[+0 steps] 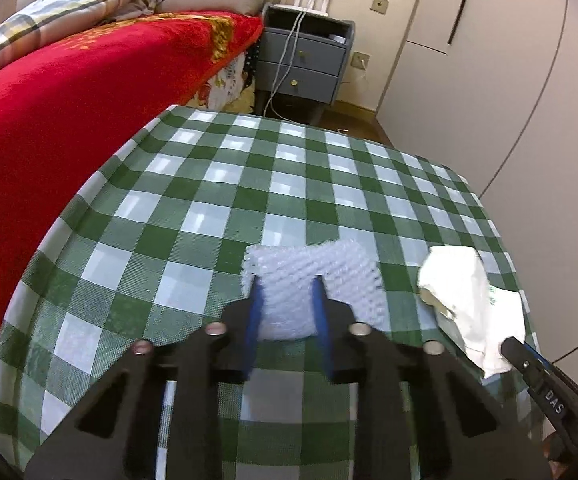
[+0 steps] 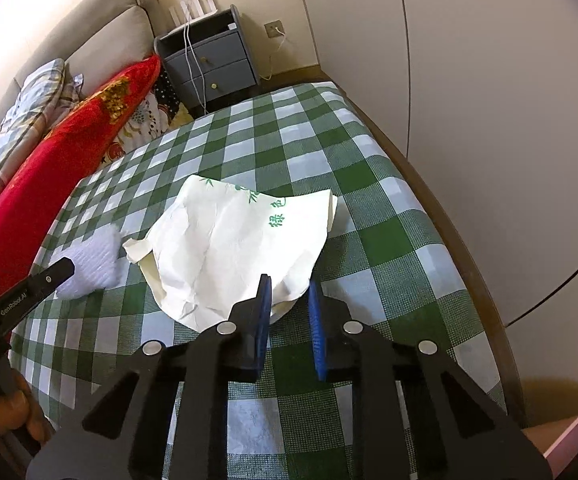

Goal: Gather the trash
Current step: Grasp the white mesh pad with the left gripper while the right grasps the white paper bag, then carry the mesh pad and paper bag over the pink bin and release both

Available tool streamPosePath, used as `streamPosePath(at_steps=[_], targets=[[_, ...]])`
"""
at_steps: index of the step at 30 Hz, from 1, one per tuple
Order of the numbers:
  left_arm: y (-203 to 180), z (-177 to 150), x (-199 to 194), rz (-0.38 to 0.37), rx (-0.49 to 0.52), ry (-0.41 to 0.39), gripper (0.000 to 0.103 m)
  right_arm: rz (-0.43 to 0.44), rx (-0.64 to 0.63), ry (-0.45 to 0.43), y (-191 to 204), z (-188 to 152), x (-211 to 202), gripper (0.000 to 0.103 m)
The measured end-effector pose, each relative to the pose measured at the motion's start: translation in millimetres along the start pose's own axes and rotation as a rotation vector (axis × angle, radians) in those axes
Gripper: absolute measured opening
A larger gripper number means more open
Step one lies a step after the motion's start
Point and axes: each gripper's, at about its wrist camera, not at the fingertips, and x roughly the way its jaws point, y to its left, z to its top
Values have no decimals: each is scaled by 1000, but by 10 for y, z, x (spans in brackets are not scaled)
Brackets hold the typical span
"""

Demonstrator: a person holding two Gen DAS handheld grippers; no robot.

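Green checked tablecloth, red blanket, grey nightstand, pale wardrobe

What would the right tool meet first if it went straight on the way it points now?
Most likely the white paper bag: the right tool already straddles its near edge, above the checked tablecloth. Whether the fingers press it is unclear.

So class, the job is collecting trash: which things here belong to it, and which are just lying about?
Job:
white foam netting
crumpled white paper bag

Lying about:
checked tablecloth
red blanket
grey nightstand
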Motion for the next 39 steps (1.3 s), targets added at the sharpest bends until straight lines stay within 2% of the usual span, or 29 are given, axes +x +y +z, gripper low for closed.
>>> streamPosePath(at_steps=[2,8,17,24,30,39], targets=[[-35,-5,-58,-7,13,-4,14,20,3,-7,-1,4,-36,9],[-95,-25,-411,6,36,-49,10,54,-22,-58,48,66,-378,6],[-96,-232,-1146,25,43,-105,10,60,-134,-142,142,-15,-1260,4],[-176,-532,-1786,35,107,-144,10,55,-183,-182,43,-300,-1974,4],[-223,-883,-2223,20,114,-173,10,28,-223,-216,-28,-613,-2511,4],[-369,-1326,-2648,-19,156,-200,10,1,-257,-260,-133,-960,-3131,4]])
